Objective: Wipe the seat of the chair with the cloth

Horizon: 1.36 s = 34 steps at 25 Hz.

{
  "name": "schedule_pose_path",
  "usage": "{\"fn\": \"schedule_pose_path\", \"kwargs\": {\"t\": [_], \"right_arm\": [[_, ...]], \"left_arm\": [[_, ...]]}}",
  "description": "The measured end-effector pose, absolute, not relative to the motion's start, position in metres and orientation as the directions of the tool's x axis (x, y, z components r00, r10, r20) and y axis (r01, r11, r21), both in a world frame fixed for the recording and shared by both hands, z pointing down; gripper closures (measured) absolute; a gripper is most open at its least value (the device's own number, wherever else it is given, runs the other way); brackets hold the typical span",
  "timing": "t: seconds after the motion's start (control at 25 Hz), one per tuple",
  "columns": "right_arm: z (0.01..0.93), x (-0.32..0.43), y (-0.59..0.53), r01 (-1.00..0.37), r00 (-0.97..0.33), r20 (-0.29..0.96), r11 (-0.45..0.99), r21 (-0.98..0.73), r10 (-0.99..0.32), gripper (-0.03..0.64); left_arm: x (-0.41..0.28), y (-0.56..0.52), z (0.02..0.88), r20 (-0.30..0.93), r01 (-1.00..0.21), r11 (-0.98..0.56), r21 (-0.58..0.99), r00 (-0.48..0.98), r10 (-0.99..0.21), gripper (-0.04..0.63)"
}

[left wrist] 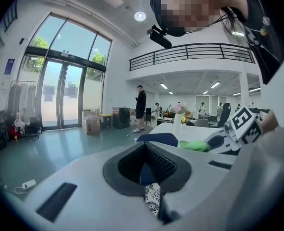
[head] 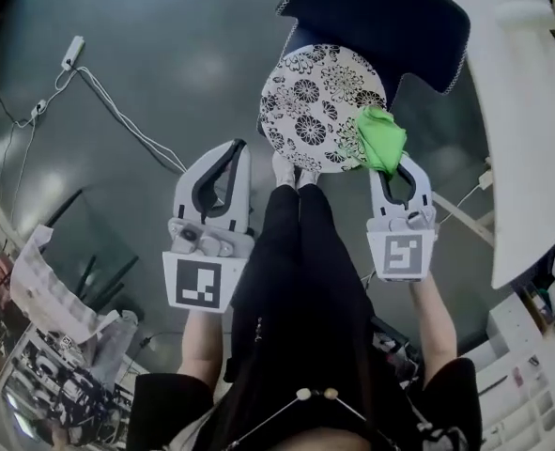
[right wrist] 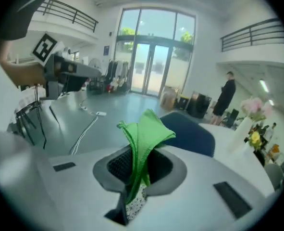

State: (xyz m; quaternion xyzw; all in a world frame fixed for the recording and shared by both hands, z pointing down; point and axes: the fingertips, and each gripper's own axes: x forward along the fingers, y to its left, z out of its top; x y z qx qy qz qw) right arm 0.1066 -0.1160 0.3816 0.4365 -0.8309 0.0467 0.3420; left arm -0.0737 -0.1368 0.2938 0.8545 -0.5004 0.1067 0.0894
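Two grippers up, both on the near side of the chair. Right gripper (head: 391, 164) is clamped on the green cloth (head: 382, 139): in the right gripper view the cloth (right wrist: 144, 134) is pinched between the pads and stands up out of the jaws in a folded peak. From the head view the cloth bunch sits at the right-hand near edge of the round patterned seat (head: 310, 101), overlapping the rim, with the jaw tips right at that edge; can't tell if the cloth is pressed on the seat or just above it. Left gripper (head: 236, 148) has its jaws closed with nothing in them, only a sliver of seat pattern visible through the slit in its own view. It sits just left of the seat, off the rim, not touching the cloth. Navy backrest (head: 380, 17) is on the far side of the seat, white table (head: 521, 111) to the right, white cable (head: 117, 111) on the floor at left.
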Motion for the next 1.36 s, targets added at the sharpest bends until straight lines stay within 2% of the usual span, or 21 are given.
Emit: {"fn": "schedule_pose_path", "kwargs": {"t": [0.12, 0.28, 0.44, 0.6, 0.8, 1.04, 1.36], "right_arm": [[0.316, 0.112, -0.119, -0.823, -0.337, 0.475, 0.499, 0.269, -0.813, 0.566], [0.248, 0.110, -0.124, -0.899, -0.311, 0.343, 0.391, 0.197, -0.887, 0.568], [0.162, 0.104, -0.114, -0.924, -0.342, 0.182, 0.365, 0.111, -0.922, 0.568], [0.115, 0.107, -0.094, -0.908, -0.360, 0.091, 0.371, 0.196, -0.929, 0.568], [0.097, 0.105, -0.094, -0.904, -0.388, 0.030, 0.387, 0.184, -0.921, 0.568], [0.080, 0.092, -0.089, -0.894, -0.418, -0.014, 0.409, 0.180, -0.908, 0.568], [0.082, 0.091, -0.076, -0.898, -0.412, -0.008, 0.405, 0.173, -0.911, 0.568]], "left_arm": [[-0.067, -0.134, 0.251, 0.236, -0.845, -0.534, -0.026, 0.514, -0.825, 0.591], [-0.064, -0.132, 0.200, 0.207, -0.812, -0.575, -0.103, 0.548, -0.811, 0.591], [-0.062, -0.116, 0.146, 0.128, -0.822, -0.556, -0.125, 0.542, -0.830, 0.591], [-0.053, -0.100, 0.117, 0.060, -0.824, -0.557, -0.101, 0.554, -0.830, 0.591], [-0.054, -0.100, 0.098, -0.012, -0.837, -0.548, -0.009, 0.548, -0.837, 0.591], [-0.059, -0.090, 0.075, -0.050, -0.838, -0.545, -0.039, 0.546, -0.836, 0.591], [-0.065, -0.077, 0.076, -0.043, -0.842, -0.538, -0.037, 0.540, -0.841, 0.591]]}}
